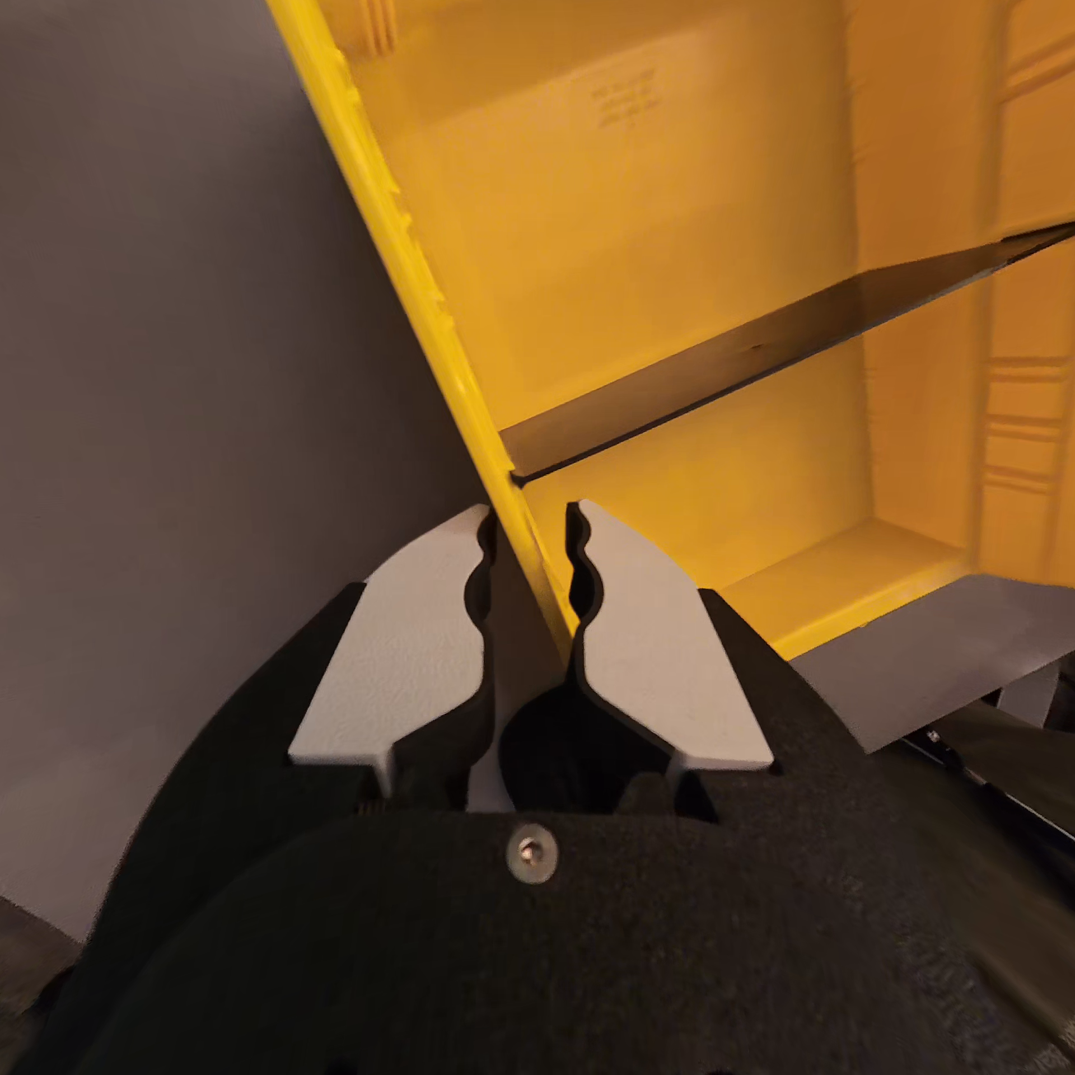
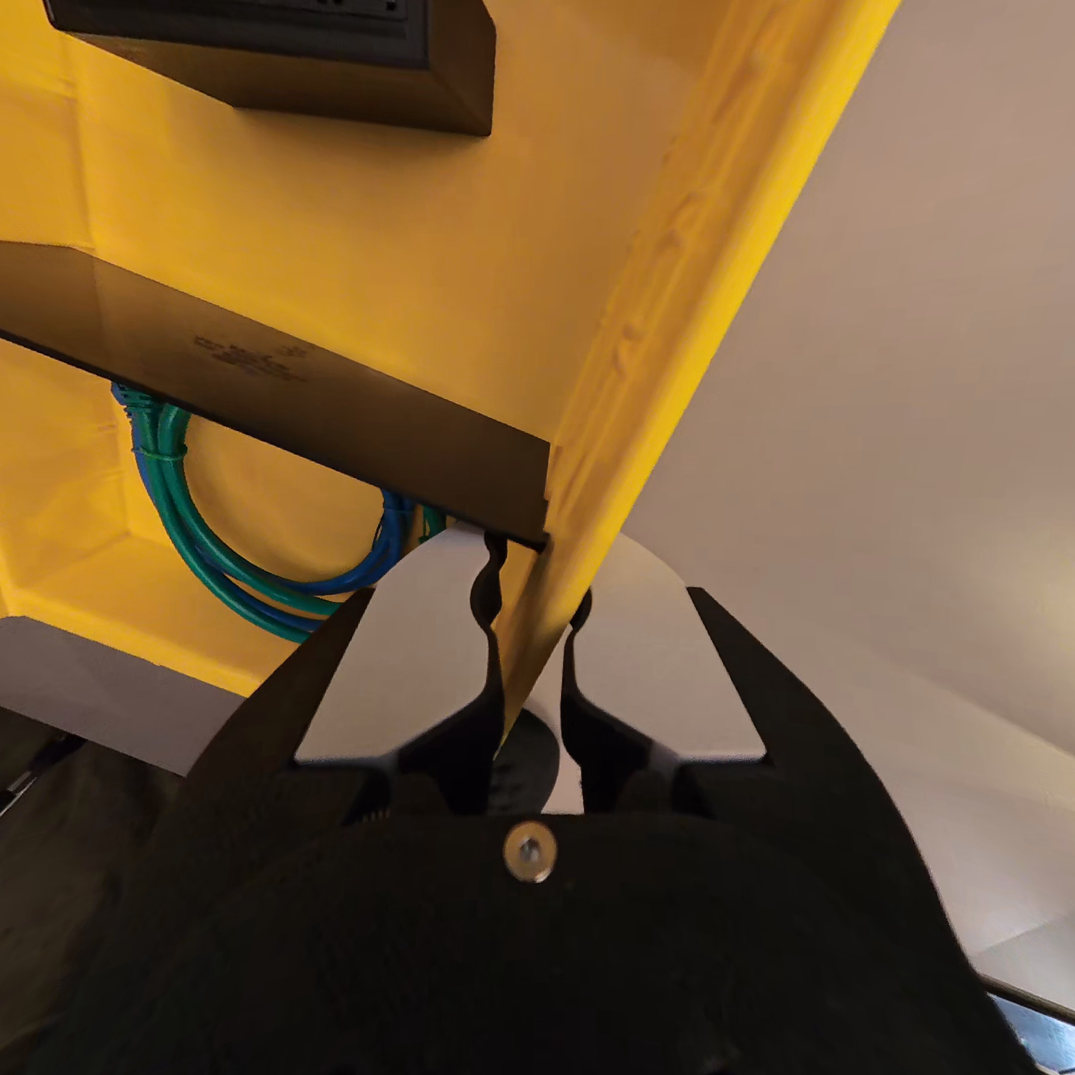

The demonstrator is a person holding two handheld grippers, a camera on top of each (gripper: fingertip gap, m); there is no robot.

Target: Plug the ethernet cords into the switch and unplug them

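Left claw (image 1: 528,526): clamped over the left front edge of the yellow bin (image 1: 669,279), wall sits between the two grey fingers (image 1: 407,628), narrow gap.
Right claw (image 2: 526,573): same on the bin's right front edge, wall pinched between its fingers (image 2: 419,640).
Yellow bin: stands open toward us, used like a cabinet, tilted in both views.
Black shelf (image 2: 326,419): thin plate across the bin, ends slotted into both side walls just past the claw tips.
Ethernet cords (image 2: 232,570): green and blue bundle, looped under the shelf in the lower compartment, toward the bin's back wall, tied near the left end. Plugs hidden behind the shelf.
Switch (image 2: 279,52): dark box in the upper compartment, at the top edge of the right view. Ports too blurred to read.
Bench (image 2: 104,692): grey slab under the bin's bottom edge.
Surroundings: plain wall either side.
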